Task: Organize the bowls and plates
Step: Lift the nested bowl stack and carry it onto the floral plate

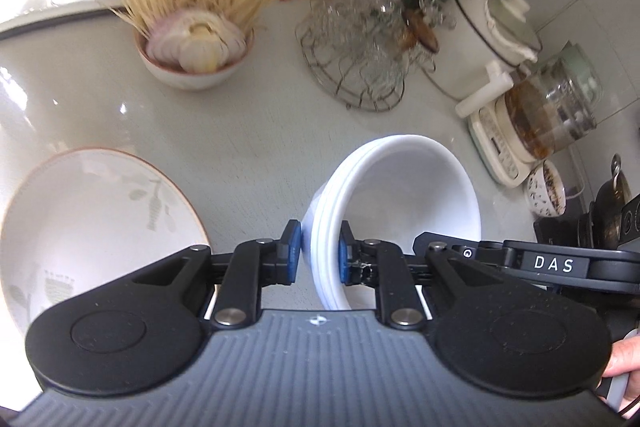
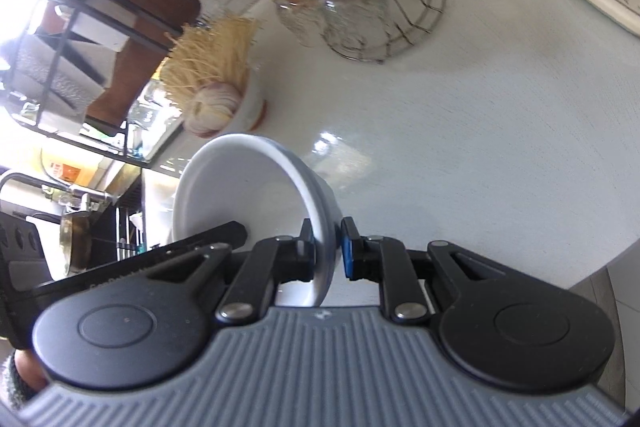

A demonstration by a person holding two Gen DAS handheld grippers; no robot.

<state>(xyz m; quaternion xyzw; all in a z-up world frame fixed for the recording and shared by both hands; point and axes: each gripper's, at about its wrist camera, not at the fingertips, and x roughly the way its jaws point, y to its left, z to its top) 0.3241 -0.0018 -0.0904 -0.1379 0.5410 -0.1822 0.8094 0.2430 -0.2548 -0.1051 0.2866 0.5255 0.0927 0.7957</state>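
Carefully, I keep both the left gripper [image 1: 319, 253] and right gripper [image 2: 327, 253] clamped on the white bowls [image 1: 404, 195], lifting them level, clear of the floral plate [image 1: 92, 223] at lower left.

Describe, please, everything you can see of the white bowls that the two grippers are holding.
The white bowls are plain, glossy, ceramic-looking, nested in a stack showing about three rims. The left gripper pinches one side of the rims and the right gripper the opposite side, blue pads inside and out. The empty stack looks clear of the pale countertop.
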